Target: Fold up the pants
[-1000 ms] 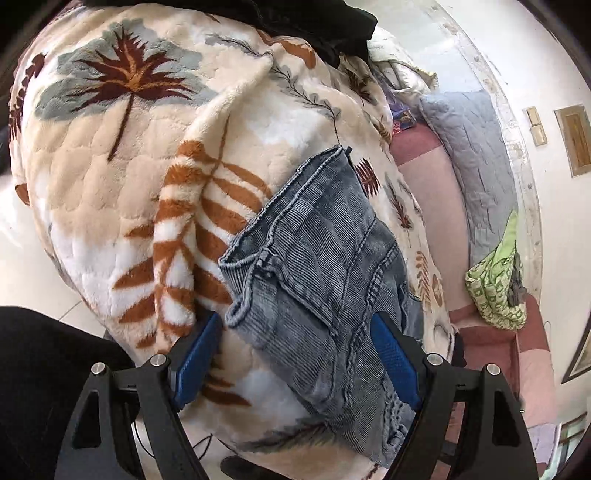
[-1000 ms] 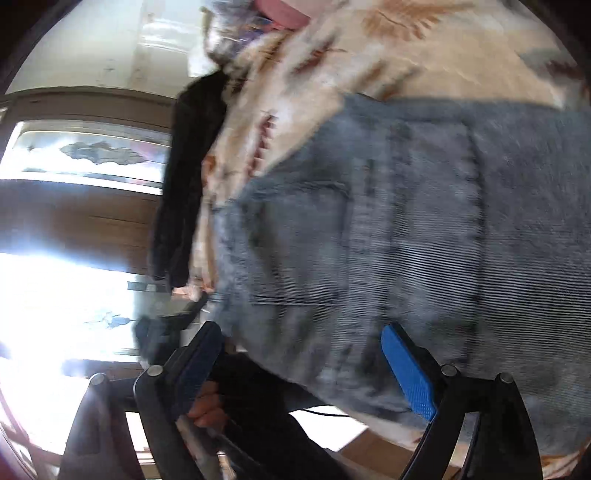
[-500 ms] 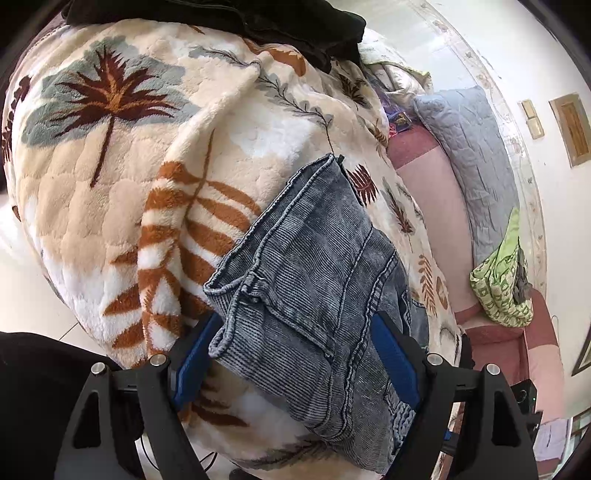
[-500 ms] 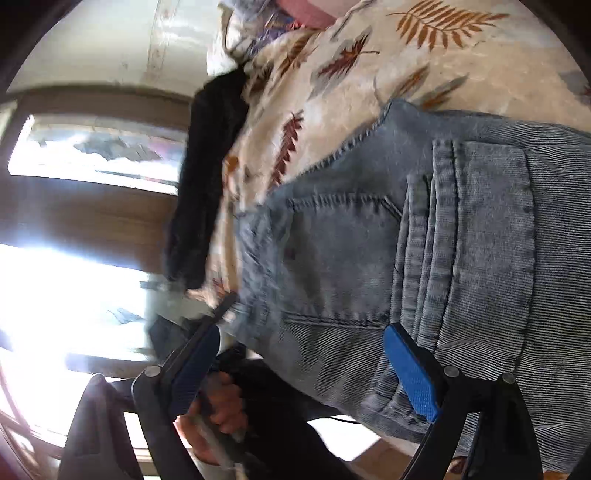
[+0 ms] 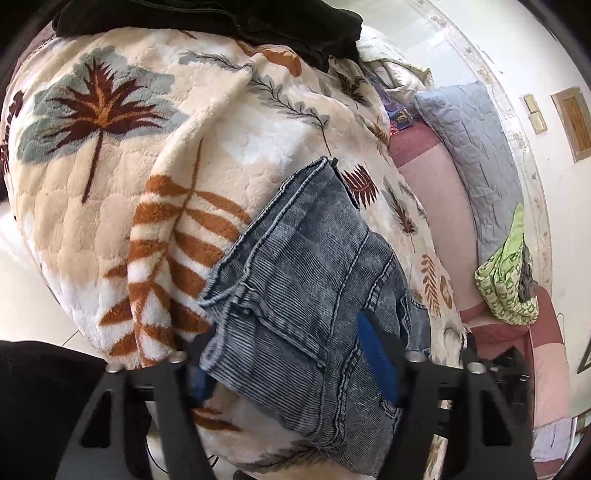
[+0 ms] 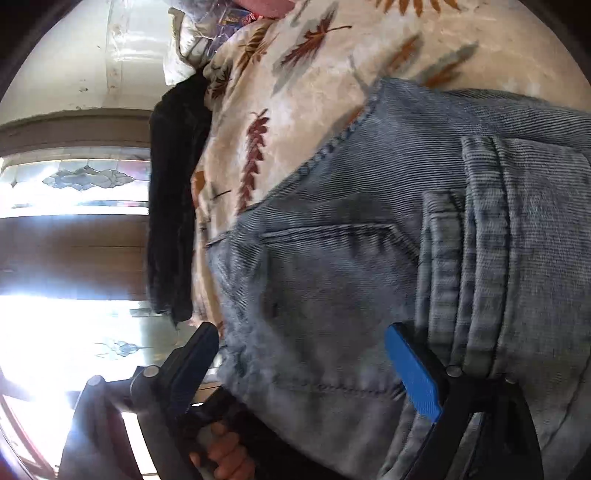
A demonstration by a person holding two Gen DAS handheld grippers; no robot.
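Now one pair of folded grey-blue jeans lies on the leaf-print fleece blanket. Both my grippers, left and right, stand wide astride it, gripping nothing. Denim hides my left gripper's left pad; the right view is blurred.

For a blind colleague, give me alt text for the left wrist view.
Folded grey-blue jeans lie on a leaf-print fleece blanket, between the left gripper's open jaws. A black garment lies beyond.
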